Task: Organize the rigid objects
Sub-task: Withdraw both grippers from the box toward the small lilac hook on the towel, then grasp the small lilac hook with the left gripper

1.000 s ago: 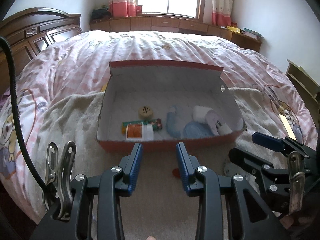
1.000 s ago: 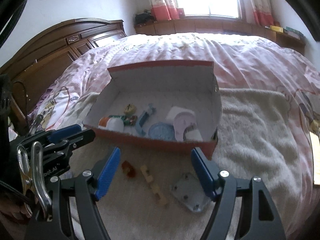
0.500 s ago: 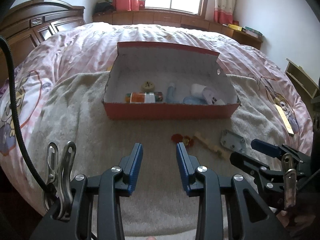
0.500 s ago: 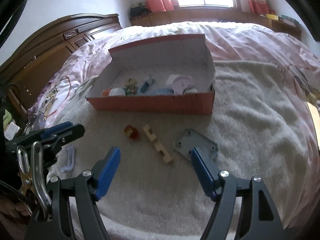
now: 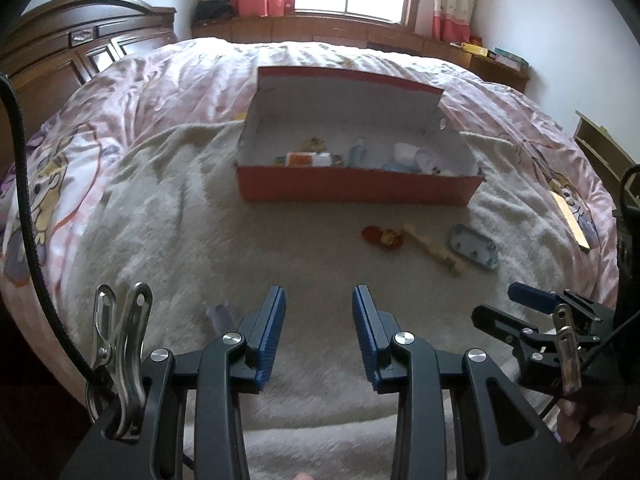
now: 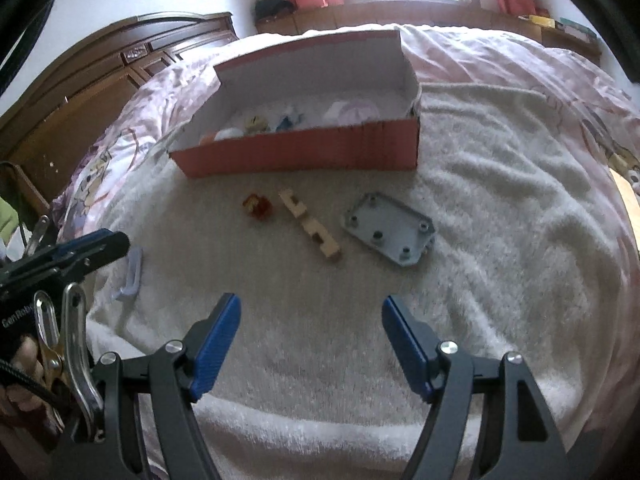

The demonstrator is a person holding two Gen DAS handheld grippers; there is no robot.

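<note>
A red cardboard box (image 5: 356, 190) (image 6: 304, 152) with its lid up lies on a white fluffy blanket and holds several small items. In front of it lie a red and yellow toy (image 6: 258, 206) (image 5: 382, 236), a notched wooden block (image 6: 310, 230) (image 5: 434, 248) and a grey plastic plate with studs (image 6: 390, 234) (image 5: 474, 246). A pale lilac clip (image 6: 130, 274) (image 5: 220, 314) lies nearer, to the left. My left gripper (image 5: 319, 324) is open with a narrow empty gap, above the blanket just right of the clip. My right gripper (image 6: 312, 332) is open wide and empty, short of the block and plate.
The blanket (image 5: 168, 216) covers a bed with a pink cartoon quilt (image 5: 132, 92). A dark wooden headboard (image 6: 104, 80) stands at the left. A window ledge with drawers (image 5: 332, 30) runs behind the bed. A wooden piece (image 5: 570, 222) lies at the bed's right edge.
Both grippers have pulled back from the box and sunk lower; the box looks smaller and farther. The toy, block, plate and lilac clip have come into fuller view. Neither gripper's opening changed.
</note>
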